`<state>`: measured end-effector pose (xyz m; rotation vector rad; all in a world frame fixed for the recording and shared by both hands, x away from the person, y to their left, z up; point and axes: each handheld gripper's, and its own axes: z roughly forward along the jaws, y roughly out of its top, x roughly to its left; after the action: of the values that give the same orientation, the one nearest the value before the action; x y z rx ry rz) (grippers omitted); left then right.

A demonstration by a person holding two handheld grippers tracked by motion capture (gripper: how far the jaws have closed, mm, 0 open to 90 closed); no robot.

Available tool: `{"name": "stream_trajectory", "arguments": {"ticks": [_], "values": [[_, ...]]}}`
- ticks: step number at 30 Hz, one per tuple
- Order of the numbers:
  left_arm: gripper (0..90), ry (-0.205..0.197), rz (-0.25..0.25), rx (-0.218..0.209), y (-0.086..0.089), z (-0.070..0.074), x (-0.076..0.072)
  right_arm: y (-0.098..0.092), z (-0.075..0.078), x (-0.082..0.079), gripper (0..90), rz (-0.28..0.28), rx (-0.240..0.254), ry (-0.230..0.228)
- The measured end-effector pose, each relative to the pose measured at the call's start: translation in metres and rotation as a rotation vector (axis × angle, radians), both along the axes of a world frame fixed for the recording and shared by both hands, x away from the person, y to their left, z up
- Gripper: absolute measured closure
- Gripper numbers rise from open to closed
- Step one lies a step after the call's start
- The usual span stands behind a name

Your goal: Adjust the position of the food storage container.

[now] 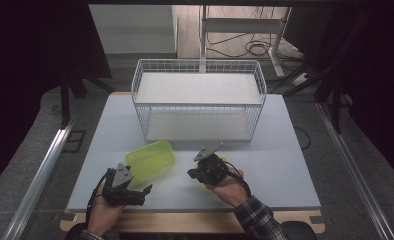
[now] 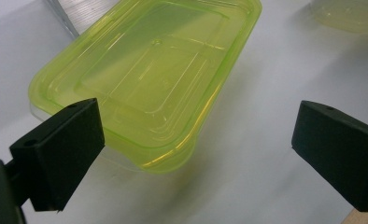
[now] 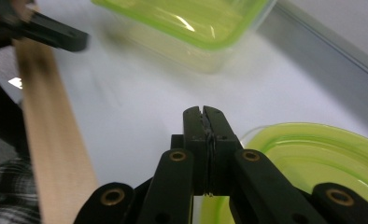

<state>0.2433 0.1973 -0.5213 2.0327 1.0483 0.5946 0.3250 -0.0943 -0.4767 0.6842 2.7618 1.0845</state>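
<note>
Nearby, lidded green rectangular container [image 2: 147,79], seemingly empty, before wide-spread left gripper [image 2: 196,140]; right gripper [image 3: 204,122] pinched closed beside round green container [image 3: 313,163].

Two green containers [image 1: 151,160] [image 3: 313,158], one wire basket [image 1: 199,100], two tongs [image 1: 146,191] [image 1: 191,173]

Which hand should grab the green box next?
Probably the left. The left hand-held gripper is open, and the rectangular green box lies just past its jaws on the table. The right hand-held gripper is shut beside a round green container.
</note>
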Motion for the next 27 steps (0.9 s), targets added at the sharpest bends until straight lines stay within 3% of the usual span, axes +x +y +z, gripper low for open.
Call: {"name": "stream_trajectory", "arguments": {"ticks": [5,18,27], "values": [[2.1,0.001,0.004,-0.004,0.000,0.000,0.000,-0.009,-0.001,0.005,88.6,-0.035,-0.006,-0.002],[2.2,0.008,0.010,-0.006,0.000,0.000,0.001,-0.076,0.000,0.018,88.3,-0.193,0.005,-0.012],[2.4,0.036,0.026,-0.039,0.002,0.001,0.001,-0.116,0.000,0.027,88.0,-0.303,0.012,-0.023]]}}
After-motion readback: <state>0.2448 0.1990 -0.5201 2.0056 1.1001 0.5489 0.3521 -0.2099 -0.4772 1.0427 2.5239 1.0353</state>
